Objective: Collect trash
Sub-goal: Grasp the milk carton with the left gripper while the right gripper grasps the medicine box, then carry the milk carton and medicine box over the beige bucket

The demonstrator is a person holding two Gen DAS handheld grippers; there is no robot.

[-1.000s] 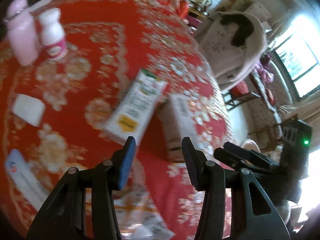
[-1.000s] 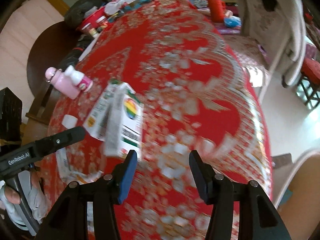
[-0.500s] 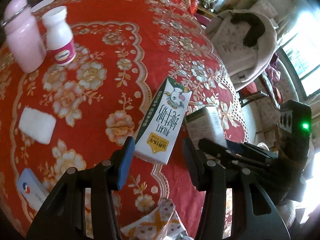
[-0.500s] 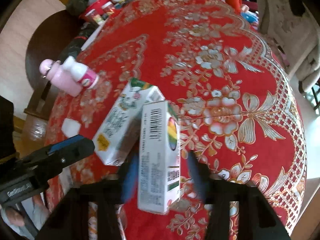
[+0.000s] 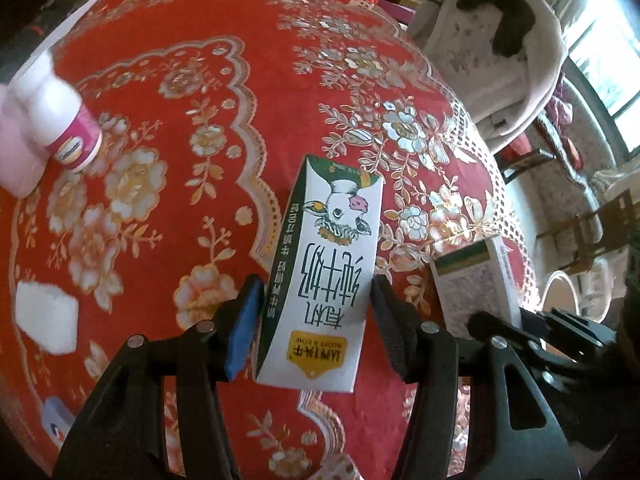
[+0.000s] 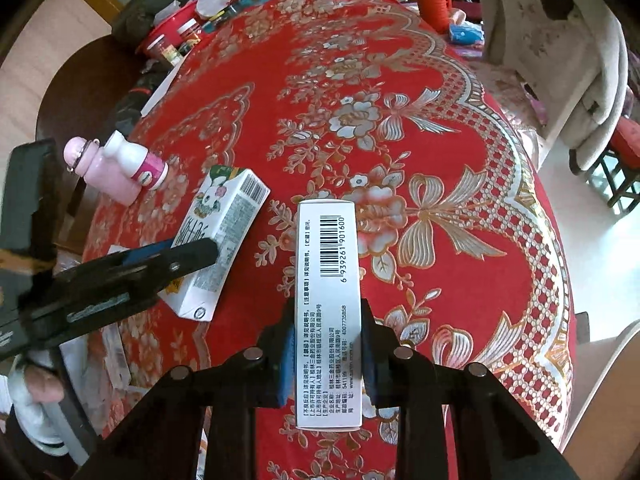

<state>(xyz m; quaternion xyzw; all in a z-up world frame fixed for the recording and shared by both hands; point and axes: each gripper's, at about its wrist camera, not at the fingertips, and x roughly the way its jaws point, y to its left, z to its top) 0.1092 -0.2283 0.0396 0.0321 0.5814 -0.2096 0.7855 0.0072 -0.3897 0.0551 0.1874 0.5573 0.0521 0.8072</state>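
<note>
Straddling the milk carton (image 5: 325, 280) lying on the red tablecloth (image 5: 208, 92), left gripper (image 5: 314, 326) jaws just widened, not yet pinching—center before closing; right gripper (image 6: 326, 360) just clamped the medicine box (image 6: 327, 312), hold it level.

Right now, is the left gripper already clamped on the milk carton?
No, the left gripper straddles the milk carton, but gaps show between its pads and the carton's sides.
</note>
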